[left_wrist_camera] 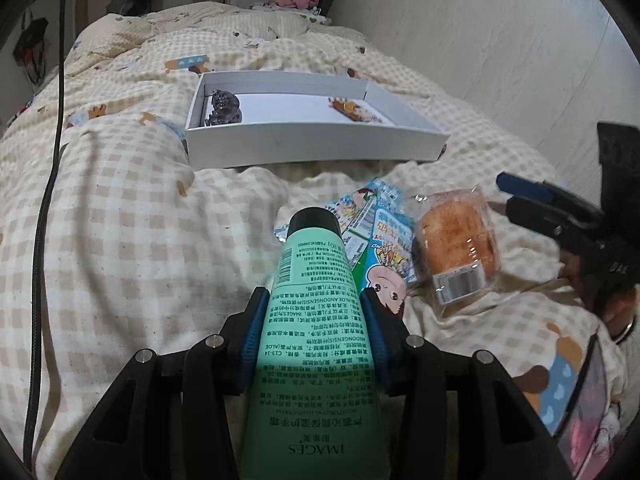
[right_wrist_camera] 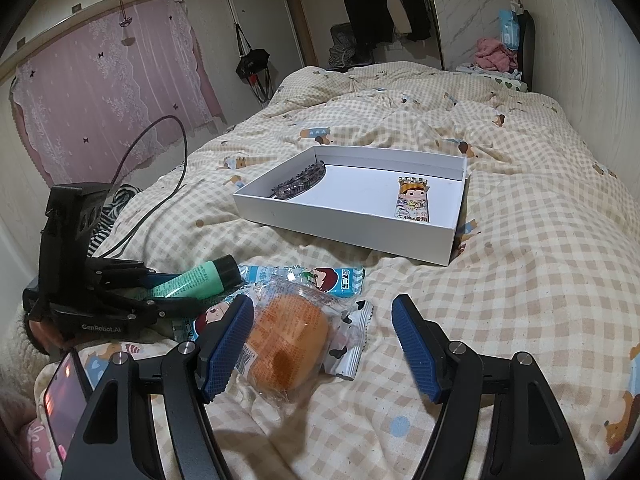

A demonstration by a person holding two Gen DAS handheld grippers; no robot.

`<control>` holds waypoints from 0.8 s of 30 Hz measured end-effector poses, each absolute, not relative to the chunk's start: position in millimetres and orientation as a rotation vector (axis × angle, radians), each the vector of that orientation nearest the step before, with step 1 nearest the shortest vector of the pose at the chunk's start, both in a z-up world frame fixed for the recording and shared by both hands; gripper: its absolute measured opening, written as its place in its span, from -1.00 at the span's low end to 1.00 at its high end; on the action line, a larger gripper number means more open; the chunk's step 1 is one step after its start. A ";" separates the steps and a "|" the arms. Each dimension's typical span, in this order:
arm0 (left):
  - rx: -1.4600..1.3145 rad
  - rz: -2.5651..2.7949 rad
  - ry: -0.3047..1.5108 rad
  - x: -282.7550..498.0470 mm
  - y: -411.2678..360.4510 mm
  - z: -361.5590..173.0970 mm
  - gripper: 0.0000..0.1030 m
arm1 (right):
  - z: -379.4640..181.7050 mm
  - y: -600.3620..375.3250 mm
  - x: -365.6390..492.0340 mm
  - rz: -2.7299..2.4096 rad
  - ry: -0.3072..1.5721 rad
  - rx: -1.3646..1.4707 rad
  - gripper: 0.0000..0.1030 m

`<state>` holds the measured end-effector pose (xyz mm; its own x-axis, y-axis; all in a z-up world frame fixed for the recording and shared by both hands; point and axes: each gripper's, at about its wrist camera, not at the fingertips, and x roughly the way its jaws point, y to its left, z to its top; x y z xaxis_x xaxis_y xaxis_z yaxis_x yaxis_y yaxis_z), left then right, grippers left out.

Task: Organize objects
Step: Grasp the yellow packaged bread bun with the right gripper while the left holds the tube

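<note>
Left wrist view: green plastic hand-cream tube with black cap (left_wrist_camera: 310, 300) is clamped between the blue pads of the left gripper (left_wrist_camera: 311, 320), cap pointing far. Blue snack packets (left_wrist_camera: 384, 240) and a clear-wrapped orange bun (left_wrist_camera: 456, 244) lie just right. White cardboard tray (left_wrist_camera: 316, 148) sits farther on the checked quilt (left_wrist_camera: 120, 240). Right gripper (right_wrist_camera: 322, 344) is held wide, bun beside its left pad, not gripped.

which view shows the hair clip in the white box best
The right wrist view: the hair clip lies along the box's far left corner, seen from the side over the low wall. The left wrist view shows the hair clip smaller and partly cut off by the box's near wall.
</note>
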<state>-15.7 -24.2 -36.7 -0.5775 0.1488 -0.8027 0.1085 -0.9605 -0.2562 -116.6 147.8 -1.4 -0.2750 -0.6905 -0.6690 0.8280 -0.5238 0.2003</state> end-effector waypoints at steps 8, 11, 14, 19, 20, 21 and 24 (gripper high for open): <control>-1.255 2.747 -0.613 -1.8 -41.6 -28.6 -0.03 | 3.3 152.7 -124.1 -1.869 0.161 0.938 0.41; -1.160 2.763 -0.672 6.2 -48.5 -23.9 -0.03 | 5.0 144.8 -132.0 -1.780 0.164 1.031 0.41; -1.074 2.770 -0.730 12.2 -55.1 -20.1 -0.03 | -0.7 136.2 -139.8 -1.744 0.184 1.126 0.41; -1.087 2.746 -0.761 9.4 -59.8 -22.7 -0.03 | -25.3 125.9 -145.9 -1.676 0.216 1.251 -0.27; -1.089 2.744 -0.760 9.1 -59.8 -22.7 -0.03 | -28.2 125.2 -146.4 -1.670 0.220 1.262 -0.31; -1.091 2.742 -0.759 8.4 -59.9 -22.8 -0.03 | -27.8 124.6 -146.2 -1.665 0.220 1.260 -0.36; -1.086 2.741 -0.763 9.6 -59.8 -22.6 -0.03 | -16.3 126.9 -145.6 -1.669 0.207 1.224 -0.47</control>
